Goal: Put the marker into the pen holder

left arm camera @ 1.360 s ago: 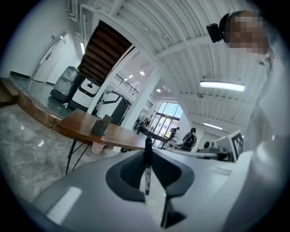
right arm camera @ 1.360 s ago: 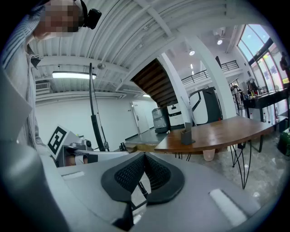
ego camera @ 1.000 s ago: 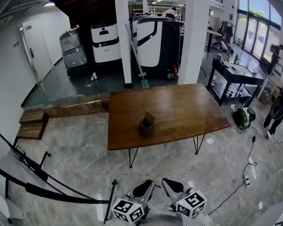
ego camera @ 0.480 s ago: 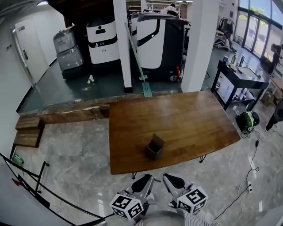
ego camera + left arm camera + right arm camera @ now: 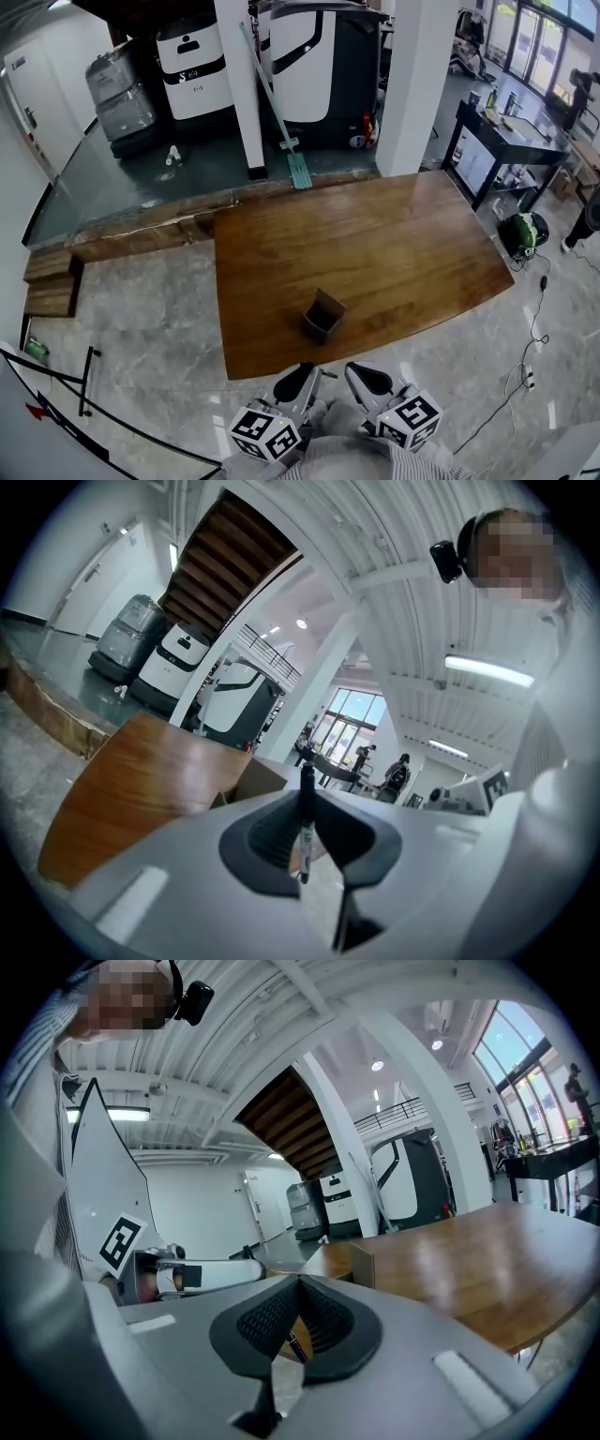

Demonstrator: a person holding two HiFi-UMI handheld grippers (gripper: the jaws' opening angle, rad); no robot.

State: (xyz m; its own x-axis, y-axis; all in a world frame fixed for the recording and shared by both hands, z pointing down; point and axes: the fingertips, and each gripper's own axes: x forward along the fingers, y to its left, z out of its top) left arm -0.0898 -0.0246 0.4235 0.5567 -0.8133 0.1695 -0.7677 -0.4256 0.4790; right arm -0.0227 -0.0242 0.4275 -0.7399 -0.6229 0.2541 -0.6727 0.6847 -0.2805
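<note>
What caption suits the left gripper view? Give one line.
Left gripper clamps the marker upright, wooden table and pen holder ahead.

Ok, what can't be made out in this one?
Pen holder contents: head view, too small, and its own walls hide the inside.
Marker held by the left gripper: left gripper view, its print is too small to read.
Thin dark stick behind the shut right gripper: right gripper view, too small to identify.
</note>
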